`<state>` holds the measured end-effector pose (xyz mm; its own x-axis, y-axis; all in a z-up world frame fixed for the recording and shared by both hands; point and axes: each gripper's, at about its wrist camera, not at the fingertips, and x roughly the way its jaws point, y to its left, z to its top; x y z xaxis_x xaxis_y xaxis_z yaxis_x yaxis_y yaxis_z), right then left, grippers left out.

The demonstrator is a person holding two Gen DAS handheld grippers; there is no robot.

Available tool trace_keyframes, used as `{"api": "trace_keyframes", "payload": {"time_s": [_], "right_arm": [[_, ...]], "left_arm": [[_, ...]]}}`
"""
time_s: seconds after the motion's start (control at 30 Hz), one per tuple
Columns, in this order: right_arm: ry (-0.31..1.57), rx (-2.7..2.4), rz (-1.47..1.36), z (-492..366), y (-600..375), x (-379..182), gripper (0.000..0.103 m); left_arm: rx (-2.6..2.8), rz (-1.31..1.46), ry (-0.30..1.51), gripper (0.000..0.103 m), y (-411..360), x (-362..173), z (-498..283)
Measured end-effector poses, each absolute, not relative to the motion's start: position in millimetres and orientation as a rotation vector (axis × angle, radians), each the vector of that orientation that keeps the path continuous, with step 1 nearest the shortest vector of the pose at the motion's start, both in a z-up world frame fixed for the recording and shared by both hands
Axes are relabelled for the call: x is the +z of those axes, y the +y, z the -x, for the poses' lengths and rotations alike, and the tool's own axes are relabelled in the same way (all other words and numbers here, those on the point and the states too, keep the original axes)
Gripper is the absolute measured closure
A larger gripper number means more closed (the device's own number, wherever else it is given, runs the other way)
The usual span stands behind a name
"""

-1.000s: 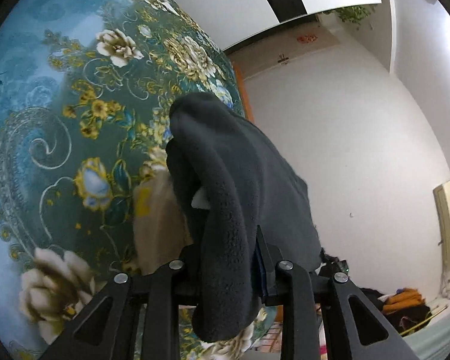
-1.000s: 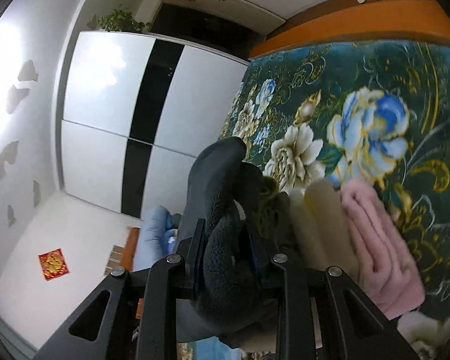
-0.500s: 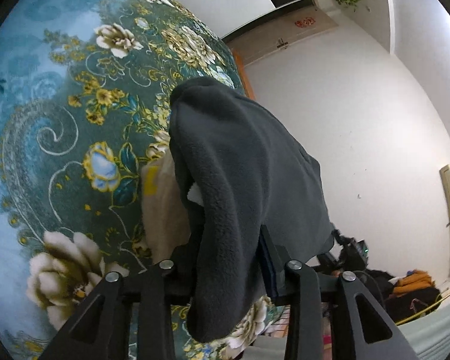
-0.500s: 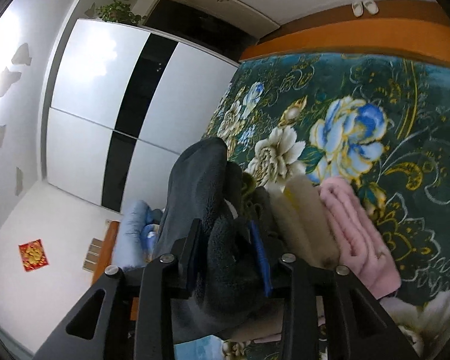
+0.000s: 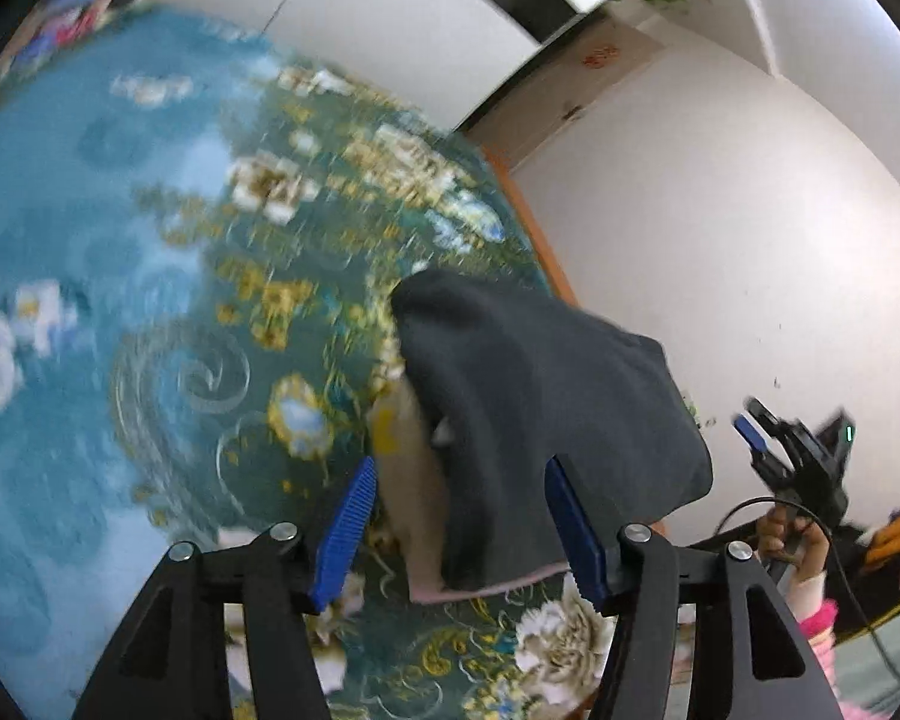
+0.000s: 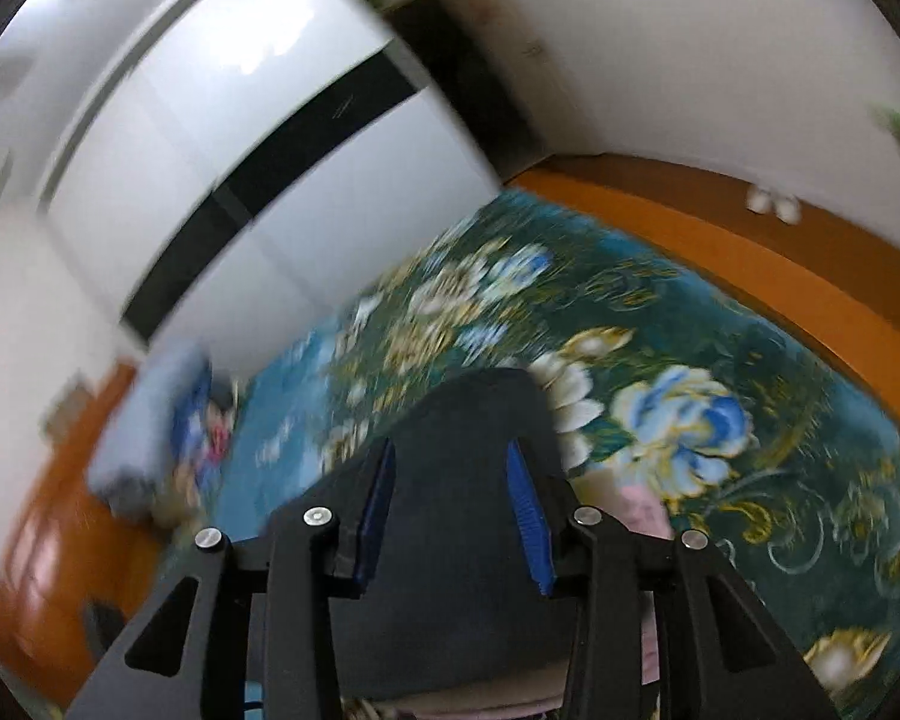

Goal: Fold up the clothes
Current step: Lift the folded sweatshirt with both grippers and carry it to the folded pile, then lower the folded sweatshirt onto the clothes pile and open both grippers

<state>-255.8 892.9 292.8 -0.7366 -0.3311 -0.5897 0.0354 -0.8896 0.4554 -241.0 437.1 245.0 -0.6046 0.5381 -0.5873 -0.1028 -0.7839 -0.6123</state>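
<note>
Left wrist only: right tool (image 5: 801,450)

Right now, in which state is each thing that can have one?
Dark fleece garment: folded, lying on top of the pile, released.
Cream garment: folded, under the dark one.
Pink garment: folded, in the same pile.
Left claw: opening, pads off the cloth.
Right claw: open, gripping nothing.

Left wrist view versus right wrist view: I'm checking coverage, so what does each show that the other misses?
Only the left wrist view shows the right tongs in a hand and the cream garment under the dark one. Only the right wrist view shows the wardrobe and orange bed frame. Both show the dark fleece garment on the floral bedspread, clear of spread pads.
</note>
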Motion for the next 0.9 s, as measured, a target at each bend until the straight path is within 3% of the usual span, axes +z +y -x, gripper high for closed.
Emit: {"api": "trace_keyframes", "payload": {"time_s": [0.13, 0.27, 0.53, 0.7, 0.9], "right_arm": [[-0.377, -2.638, -1.169, 280, 843, 277, 0.063], [-0.298, -2.650, -1.347, 295, 840, 239, 0.063], [-0.503, -2.601, -1.400, 292, 870, 205, 0.063], [-0.436, -2.666, -1.335, 280, 854, 226, 0.063], [-0.412, -2.749, -1.154, 241, 831, 260, 0.061]], "left_arm": [[2.428, 1.098, -0.523, 0.040, 480, 262, 246], [2.373, 1.173, -0.414, 0.040, 514, 246, 260], [2.311, 1.202, -0.477, 0.040, 515, 232, 265], [2.386, 1.155, -0.479, 0.040, 495, 243, 248], [2.500, 1.146, -0.381, 0.025, 484, 235, 215]]}}
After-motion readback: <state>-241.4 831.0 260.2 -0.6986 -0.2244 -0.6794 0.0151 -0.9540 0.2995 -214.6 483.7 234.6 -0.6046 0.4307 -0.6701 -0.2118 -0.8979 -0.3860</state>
